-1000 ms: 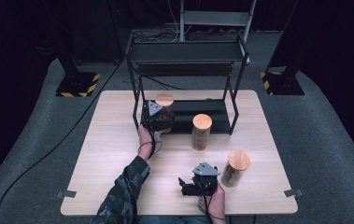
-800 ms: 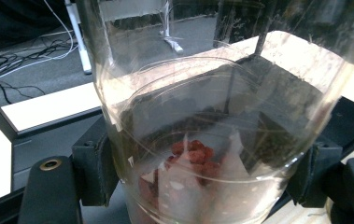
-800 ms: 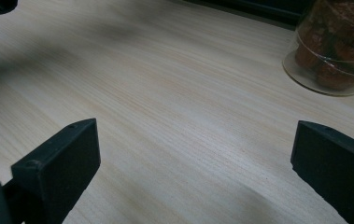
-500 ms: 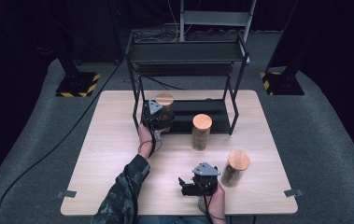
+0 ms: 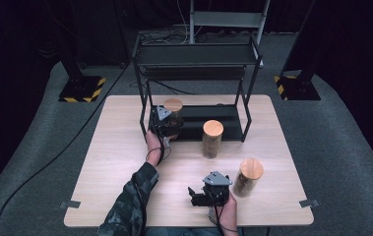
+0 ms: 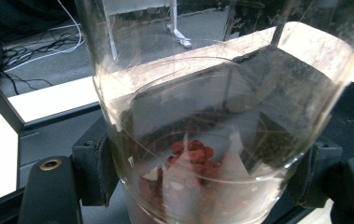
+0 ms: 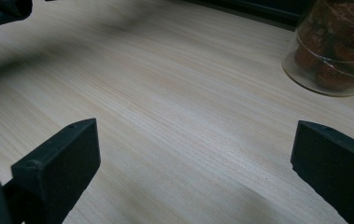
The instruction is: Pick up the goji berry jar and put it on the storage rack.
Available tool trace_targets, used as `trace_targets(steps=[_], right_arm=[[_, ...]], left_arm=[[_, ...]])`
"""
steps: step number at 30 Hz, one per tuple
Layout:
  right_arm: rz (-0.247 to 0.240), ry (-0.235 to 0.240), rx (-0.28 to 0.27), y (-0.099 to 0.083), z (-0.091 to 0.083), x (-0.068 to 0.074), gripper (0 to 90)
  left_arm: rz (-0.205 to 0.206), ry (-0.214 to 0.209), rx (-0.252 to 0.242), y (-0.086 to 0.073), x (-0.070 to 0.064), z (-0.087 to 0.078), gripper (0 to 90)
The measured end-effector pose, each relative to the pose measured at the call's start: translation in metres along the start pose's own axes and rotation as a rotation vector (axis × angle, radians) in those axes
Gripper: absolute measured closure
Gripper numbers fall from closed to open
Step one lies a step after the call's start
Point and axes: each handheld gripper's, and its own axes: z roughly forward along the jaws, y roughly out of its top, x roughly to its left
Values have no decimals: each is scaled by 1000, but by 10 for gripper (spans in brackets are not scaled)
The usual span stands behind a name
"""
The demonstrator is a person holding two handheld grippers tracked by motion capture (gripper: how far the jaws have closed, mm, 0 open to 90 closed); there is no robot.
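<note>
So the biggest thing here is the light wooden rectangular table (image 5: pixel 125 167), with a black metal two-tier shelf rack (image 5: pixel 196 54) standing on its 12 o'clock half. Three clear glass jars with round cork lids are on the scene. The clear glass jar with the cork lid at the rack's left post (image 5: pixel 172 115) sits at about 11 o'clock from the table's middle, right at the edge of the rack's black bottom tray, and the left gripper (image 5: pixel 162 123) is clamped on it: in the left gripper view the pads (image 6: pixel 95 168) press its glass wall on both sides, reddish bits visible inside. The middle cork-lidded jar (image 5: pixel 212 138) stands just in front of the rack near the centre, and the third cork-lidded jar (image 5: pixel 247 177) is at 4 o'clock. The right gripper (image 5: pixel 199 195) hovers at 6 o'clock, jaws wide apart over bare wood, holding nothing.
</note>
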Motion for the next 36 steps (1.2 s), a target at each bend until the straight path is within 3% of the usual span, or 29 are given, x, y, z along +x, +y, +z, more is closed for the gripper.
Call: trace_targets(steps=[36], right_arm=[[-4, 0, -4, 0, 0, 0, 7]], left_arm=[[-34, 24, -11, -5, 0, 12, 247]])
